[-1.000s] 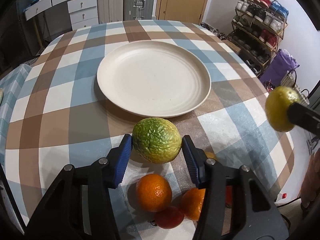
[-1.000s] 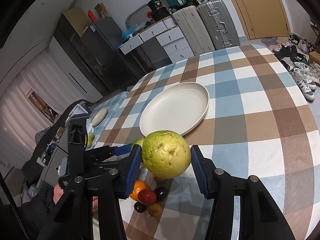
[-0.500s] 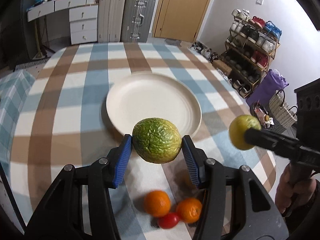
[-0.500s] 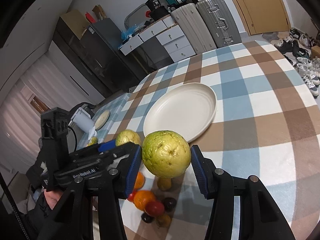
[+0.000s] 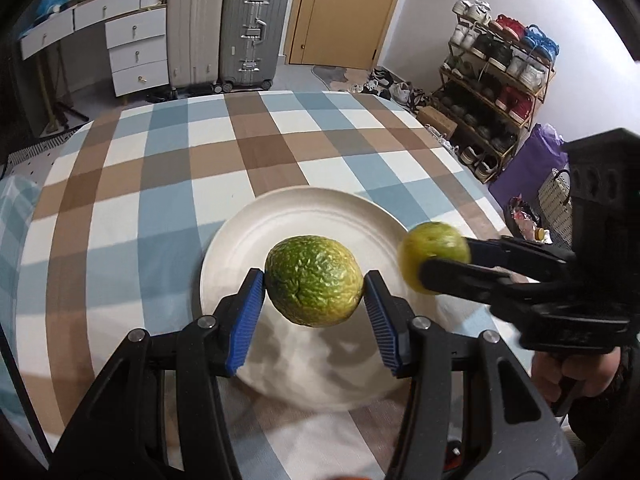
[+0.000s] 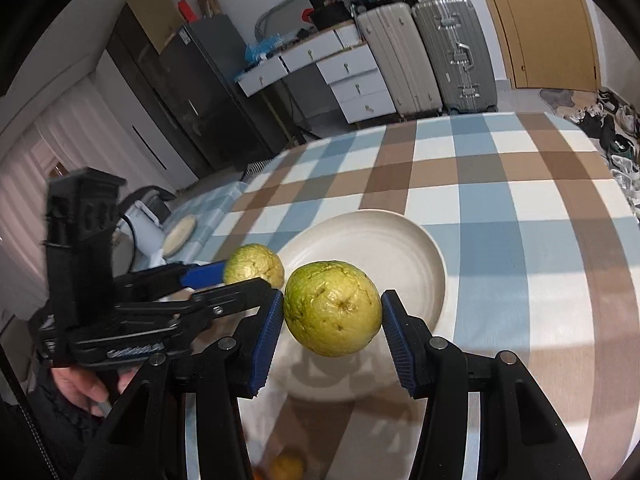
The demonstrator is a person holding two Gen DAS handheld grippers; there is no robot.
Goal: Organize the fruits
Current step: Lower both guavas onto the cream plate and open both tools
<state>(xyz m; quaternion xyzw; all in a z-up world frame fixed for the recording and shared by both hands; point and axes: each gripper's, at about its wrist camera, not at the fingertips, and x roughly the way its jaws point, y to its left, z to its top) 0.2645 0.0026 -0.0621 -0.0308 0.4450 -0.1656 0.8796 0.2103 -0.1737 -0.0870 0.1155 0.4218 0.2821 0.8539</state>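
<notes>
My left gripper is shut on a bumpy dark-green fruit and holds it above the near part of the white plate. My right gripper is shut on a smoother yellow-green guava, above the plate's near rim. Each view shows the other gripper: the right one with its guava at the plate's right edge, the left one with its fruit at the plate's left edge.
The plate lies on a round table with a blue, brown and white checked cloth. A yellowish fruit lies on the cloth below my right gripper. Suitcases, drawers and a shoe rack stand beyond the table.
Both grippers have risen and moved forward with their fruits, from over the pile of small fruits to over the plate. The oranges have dropped out of the left view.
</notes>
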